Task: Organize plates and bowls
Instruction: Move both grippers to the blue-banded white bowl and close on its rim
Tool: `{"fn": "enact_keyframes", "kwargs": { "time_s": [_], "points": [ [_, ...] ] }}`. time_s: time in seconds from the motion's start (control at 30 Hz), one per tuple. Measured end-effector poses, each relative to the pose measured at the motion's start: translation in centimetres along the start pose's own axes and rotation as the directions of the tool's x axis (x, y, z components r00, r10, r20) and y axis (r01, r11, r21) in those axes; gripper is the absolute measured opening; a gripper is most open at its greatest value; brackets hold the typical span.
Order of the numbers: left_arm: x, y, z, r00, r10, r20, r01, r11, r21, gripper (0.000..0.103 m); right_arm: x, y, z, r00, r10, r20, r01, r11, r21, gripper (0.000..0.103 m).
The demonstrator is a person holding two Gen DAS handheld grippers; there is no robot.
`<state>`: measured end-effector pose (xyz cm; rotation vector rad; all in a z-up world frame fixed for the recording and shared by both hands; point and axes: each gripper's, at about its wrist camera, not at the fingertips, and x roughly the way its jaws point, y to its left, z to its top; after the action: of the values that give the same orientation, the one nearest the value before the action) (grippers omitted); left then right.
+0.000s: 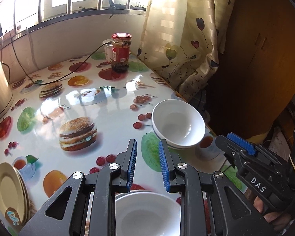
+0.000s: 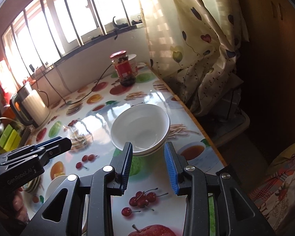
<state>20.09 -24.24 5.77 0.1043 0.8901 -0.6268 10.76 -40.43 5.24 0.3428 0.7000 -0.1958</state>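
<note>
Clearly the bowl stack (image 2: 140, 129) is what I should handle with care: two white bowls nested, glazed and hard, so I judge them slippery, breakable and fairly heavy together. They sit on the bench (image 2: 151, 202) near its right edge, well this side of the jar (image 2: 124, 68). A rim pinch looks best to me, one finger inside the top bowl's wall and one outside, taken at the near rim; I would lift the top bowl only if the pair feels loose.

My right tool (image 2: 149, 166) has its jaws apart with nothing between them, pointing down at the stack's near rim from just short of it. My left tool (image 1: 147, 164) also stands slightly apart and empty, angled down, left of the stack. A third bowl (image 1: 147, 212) lies under the left tool, nearer me than the stack, and the plates (image 1: 9, 192) lie far left of it.
</note>
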Motion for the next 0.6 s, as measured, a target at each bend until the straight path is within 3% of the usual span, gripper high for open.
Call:
{"fn": "enact_keyframes", "kwargs": {
  "time_s": [0.17,0.5,0.6],
  "points": [
    [1.8,-0.6,0.8,0.999,-0.017,-0.033,0.017,1.000,0.008,0.024,1.3,-0.9,0.5,1.000,-0.016,-0.015,0.016,1.000,0.001,0.033],
    [4.8,-1.5,2.7,0.997,0.043,-0.063,-0.040,0.997,0.060,0.024,4.0,-2.4,1.9,0.999,-0.025,-0.042,0.026,1.000,0.015,0.033],
    [6.0,-1.3,3.0,0.995,0.030,-0.095,-0.027,0.999,0.034,0.024,4.9,-2.5,2.2,0.999,-0.022,-0.050,0.023,1.000,0.016,0.033]
  ]
}}
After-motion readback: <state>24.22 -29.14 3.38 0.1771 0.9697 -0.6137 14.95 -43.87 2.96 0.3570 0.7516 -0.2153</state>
